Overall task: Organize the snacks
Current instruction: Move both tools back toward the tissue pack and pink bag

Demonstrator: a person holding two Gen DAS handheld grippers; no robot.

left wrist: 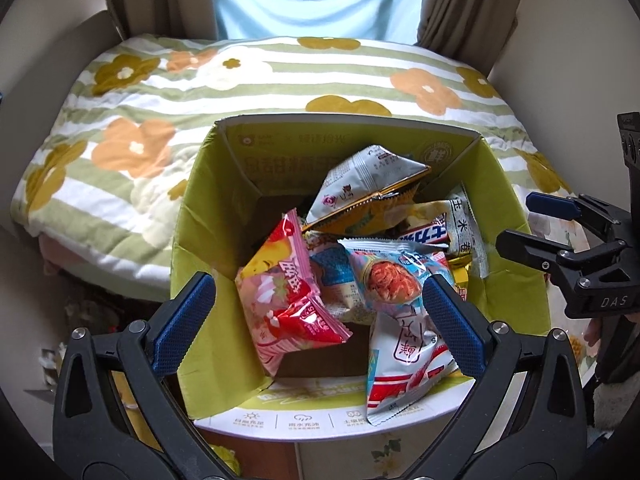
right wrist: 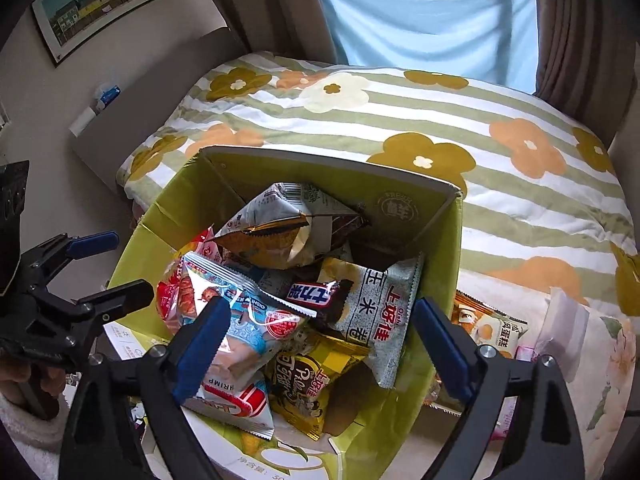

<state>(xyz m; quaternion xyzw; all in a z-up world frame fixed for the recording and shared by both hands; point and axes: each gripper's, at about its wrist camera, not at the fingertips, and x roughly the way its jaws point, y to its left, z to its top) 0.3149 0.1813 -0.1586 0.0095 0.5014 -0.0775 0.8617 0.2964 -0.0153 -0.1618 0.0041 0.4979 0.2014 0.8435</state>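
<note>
Now both jaws wide, nothing held: left gripper (left wrist: 318,322) and right gripper (right wrist: 320,346) hang over box (left wrist: 200,216) w/ snacks (left wrist: 288,300) piled inside. Lift clear; next packs (right wrist: 490,330) lie beside box.

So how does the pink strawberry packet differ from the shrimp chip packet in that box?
The pink strawberry packet is pink and red with strawberry art; the shrimp chip packet is pale blue and white with a red band. The strawberry packet lies wholly inside the green box, toward its left; the shrimp packet is longer and hangs over the near flap. Both are sealed, crimped-edge packets, and neither tool holds one.
</note>
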